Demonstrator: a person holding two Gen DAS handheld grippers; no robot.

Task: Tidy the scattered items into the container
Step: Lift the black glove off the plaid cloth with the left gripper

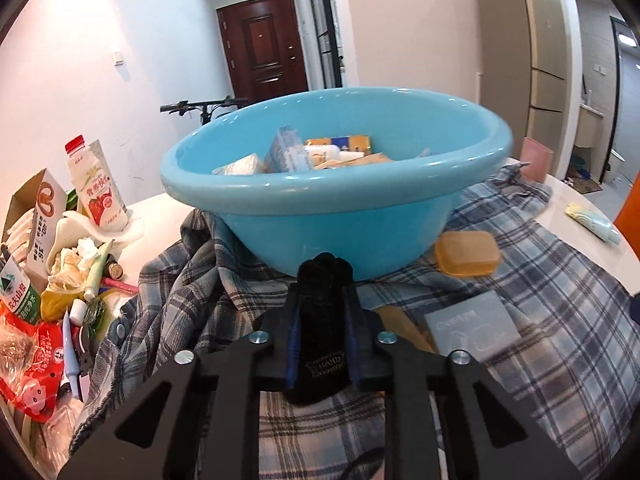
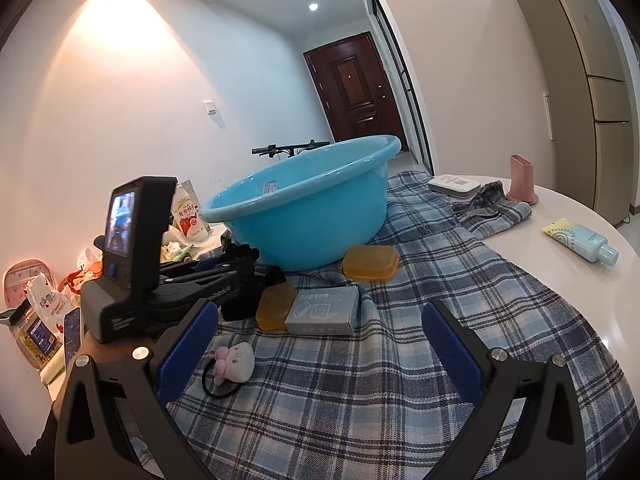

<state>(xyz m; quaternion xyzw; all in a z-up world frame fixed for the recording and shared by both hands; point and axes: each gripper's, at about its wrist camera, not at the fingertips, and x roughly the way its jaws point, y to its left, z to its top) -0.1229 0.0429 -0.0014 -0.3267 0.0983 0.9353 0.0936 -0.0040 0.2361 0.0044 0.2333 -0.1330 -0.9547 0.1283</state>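
Note:
A blue basin (image 1: pixel 336 200) stands on a plaid cloth (image 1: pixel 540 320) and holds several boxes and packets. My left gripper (image 1: pixel 325 300) is shut on a black velvet pouch (image 1: pixel 324 332), just in front of the basin's near wall. The basin (image 2: pixel 304 216) and the left gripper (image 2: pixel 240 276) also show in the right wrist view. My right gripper (image 2: pixel 320 356) is open and empty above the cloth (image 2: pixel 400 360). Ahead of it lie a white plush hair tie (image 2: pixel 234 362), a grey box (image 2: pixel 324 310) and two amber soap bars (image 2: pixel 370 263) (image 2: pixel 274 306).
A pile of snacks, a milk bottle (image 1: pixel 98 186) and packets crowds the table's left side. A pale tube (image 2: pixel 580 240), a pink holder (image 2: pixel 522 180) and a white case (image 2: pixel 454 186) sit on the white table (image 2: pixel 560 280) at the right.

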